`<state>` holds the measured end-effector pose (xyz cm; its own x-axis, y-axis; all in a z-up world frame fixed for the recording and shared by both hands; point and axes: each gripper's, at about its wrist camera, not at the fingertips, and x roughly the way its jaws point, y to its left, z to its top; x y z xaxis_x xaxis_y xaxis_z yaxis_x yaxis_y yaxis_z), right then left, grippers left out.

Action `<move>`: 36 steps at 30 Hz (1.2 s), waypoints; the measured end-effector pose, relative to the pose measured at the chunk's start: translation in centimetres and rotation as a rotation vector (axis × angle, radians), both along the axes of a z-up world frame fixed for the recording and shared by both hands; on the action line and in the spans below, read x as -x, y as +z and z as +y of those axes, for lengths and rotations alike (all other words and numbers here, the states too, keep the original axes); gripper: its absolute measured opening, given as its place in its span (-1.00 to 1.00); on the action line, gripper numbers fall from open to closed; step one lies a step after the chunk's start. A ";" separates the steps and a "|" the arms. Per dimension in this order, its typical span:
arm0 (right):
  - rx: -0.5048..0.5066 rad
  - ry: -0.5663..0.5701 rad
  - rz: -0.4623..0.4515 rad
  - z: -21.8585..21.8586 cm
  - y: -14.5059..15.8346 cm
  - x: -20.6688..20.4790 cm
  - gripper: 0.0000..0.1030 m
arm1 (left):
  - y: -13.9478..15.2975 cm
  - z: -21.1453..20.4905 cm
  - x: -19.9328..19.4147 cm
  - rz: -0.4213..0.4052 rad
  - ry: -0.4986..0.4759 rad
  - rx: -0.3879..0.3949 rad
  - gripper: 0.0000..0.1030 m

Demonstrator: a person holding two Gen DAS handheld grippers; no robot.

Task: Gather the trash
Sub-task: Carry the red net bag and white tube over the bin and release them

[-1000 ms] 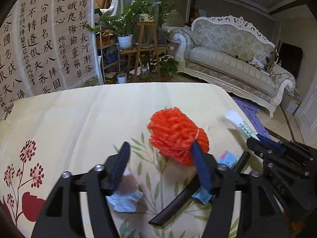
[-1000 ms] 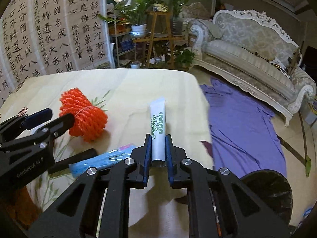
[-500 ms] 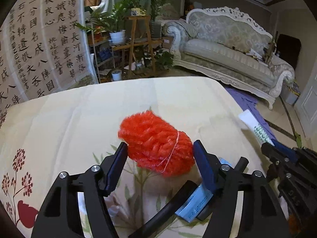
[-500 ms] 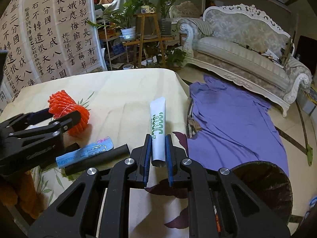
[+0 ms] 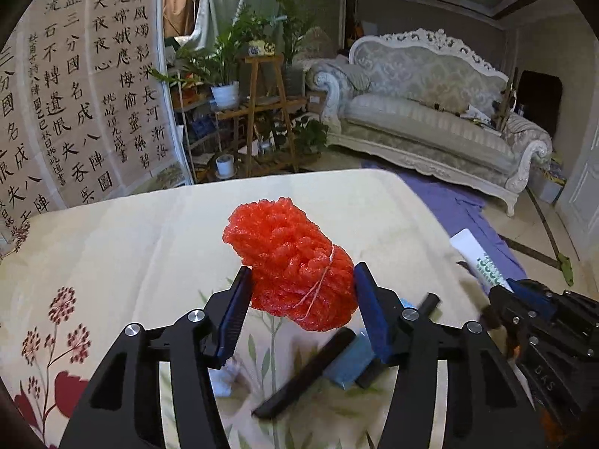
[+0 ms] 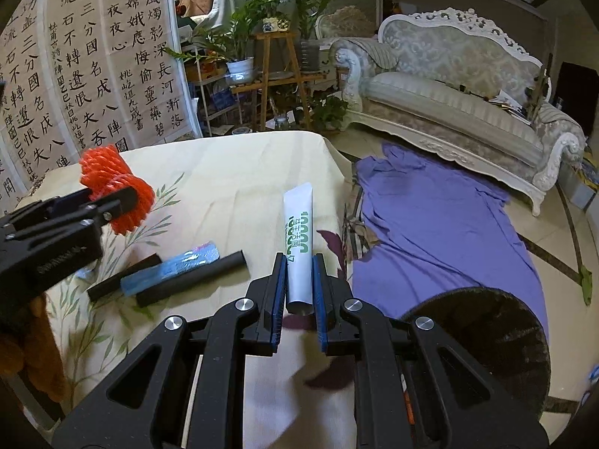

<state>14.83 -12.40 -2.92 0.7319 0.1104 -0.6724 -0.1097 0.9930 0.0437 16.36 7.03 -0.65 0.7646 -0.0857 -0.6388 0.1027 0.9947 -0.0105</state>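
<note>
Left wrist view: my left gripper [image 5: 299, 308] now squeezes the red net ball [image 5: 292, 265], lifted off the table [image 5: 112, 232]. My right gripper [image 6: 299, 292] pinches the white tube [image 6: 297, 239] near the table's right edge, closer to the bin [image 6: 498, 340].

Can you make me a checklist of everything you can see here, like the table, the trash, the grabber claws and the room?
Surface: table under a cream floral cloth.
Job's things: red mesh bundle; white tube with green print; dark bin on the floor to the right of the table.
Clutter: two black sticks with a blue wrapper lying across them; crumpled white paper.
Grippers: left gripper has its jaws around the mesh bundle, both pads at its sides; right gripper is shut on the tube.
Cables: nothing seen.
Surroundings: purple cloth on the floor, sofa, plant stand, calligraphy hanging.
</note>
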 end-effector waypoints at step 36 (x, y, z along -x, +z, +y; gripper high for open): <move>0.005 -0.382 -0.002 -16.0 -1.3 13.7 -0.73 | -1.5 -18.7 10.5 -0.031 -0.365 0.032 0.11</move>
